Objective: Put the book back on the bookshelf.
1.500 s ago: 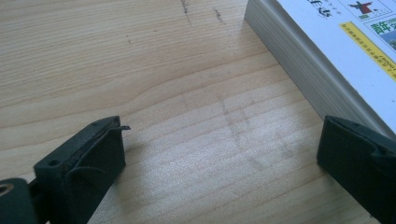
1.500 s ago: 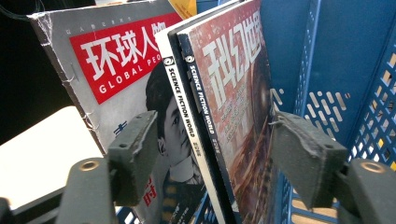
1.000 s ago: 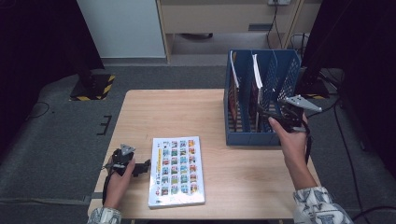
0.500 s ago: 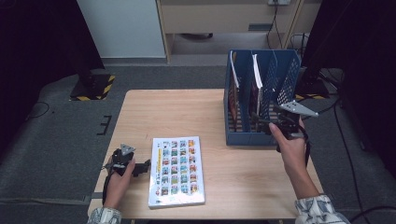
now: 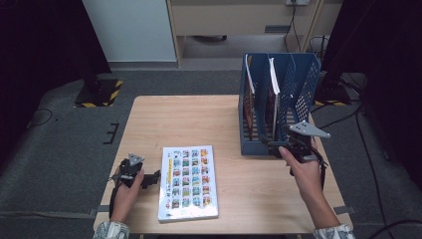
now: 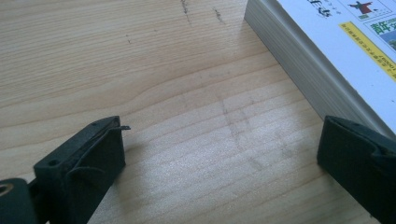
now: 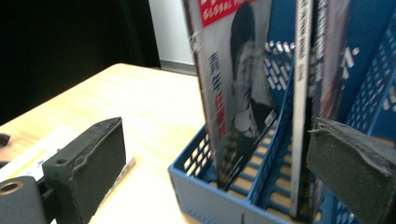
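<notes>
Left gripper (image 5: 149, 178) jaws wide, thick book (image 5: 189, 181) just right of it; low sideways grab probably just shoves it. Right gripper (image 5: 276, 145) wide too, front of blue rack (image 5: 259, 148); could bump magazine (image 7: 236, 88).

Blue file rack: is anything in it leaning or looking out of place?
In the blue file rack the magazine leans instead of standing straight, its lower corner curled against the rack floor. The white book lies flat on the table, outside the rack.

book (image 5: 188, 182) front-left on table (image 5: 199, 119) | file rack (image 5: 278, 104) back-right | magazines (image 5: 272, 94) in rack
</notes>
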Action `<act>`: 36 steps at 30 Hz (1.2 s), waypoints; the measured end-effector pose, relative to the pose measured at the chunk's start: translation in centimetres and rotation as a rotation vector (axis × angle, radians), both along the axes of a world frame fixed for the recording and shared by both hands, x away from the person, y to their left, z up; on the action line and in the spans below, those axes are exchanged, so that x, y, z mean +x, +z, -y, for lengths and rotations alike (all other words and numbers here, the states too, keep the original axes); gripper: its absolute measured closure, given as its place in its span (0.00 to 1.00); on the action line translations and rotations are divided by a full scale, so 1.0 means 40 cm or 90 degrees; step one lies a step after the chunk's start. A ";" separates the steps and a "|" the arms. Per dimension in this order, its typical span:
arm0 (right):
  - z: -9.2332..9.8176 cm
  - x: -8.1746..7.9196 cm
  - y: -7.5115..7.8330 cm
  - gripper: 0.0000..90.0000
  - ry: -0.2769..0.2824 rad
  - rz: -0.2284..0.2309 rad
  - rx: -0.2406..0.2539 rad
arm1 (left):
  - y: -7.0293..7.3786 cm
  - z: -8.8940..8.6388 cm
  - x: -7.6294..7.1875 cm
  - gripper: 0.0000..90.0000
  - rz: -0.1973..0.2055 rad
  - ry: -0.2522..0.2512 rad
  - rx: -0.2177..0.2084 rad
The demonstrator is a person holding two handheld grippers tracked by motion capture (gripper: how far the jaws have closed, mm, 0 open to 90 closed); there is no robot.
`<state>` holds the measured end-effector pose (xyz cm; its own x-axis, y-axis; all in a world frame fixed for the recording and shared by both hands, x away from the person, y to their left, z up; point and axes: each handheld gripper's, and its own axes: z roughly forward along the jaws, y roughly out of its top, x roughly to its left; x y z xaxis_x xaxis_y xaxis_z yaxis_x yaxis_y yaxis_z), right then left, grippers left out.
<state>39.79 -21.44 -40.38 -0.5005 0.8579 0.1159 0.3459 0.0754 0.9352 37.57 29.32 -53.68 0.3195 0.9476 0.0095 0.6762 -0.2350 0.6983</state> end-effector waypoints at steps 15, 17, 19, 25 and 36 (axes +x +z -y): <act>-0.060 -0.035 -0.065 0.06 0.054 -0.053 -0.009 | 0.000 0.000 0.000 0.00 0.000 0.000 0.000; -0.073 -0.037 -0.075 0.06 0.057 -0.062 -0.012 | 0.000 0.000 0.000 0.00 0.000 0.000 0.000; -0.087 -0.039 -0.085 0.06 0.064 -0.068 -0.020 | 0.000 0.000 0.000 0.00 0.000 0.000 0.000; -0.138 -0.051 -0.105 0.11 0.093 -0.080 -0.037 | 0.003 -0.005 0.000 0.02 -0.003 0.000 -0.006; -0.235 -0.066 -0.148 0.23 0.158 -0.097 -0.076 | 0.020 -0.017 -0.005 0.08 0.002 0.016 -0.041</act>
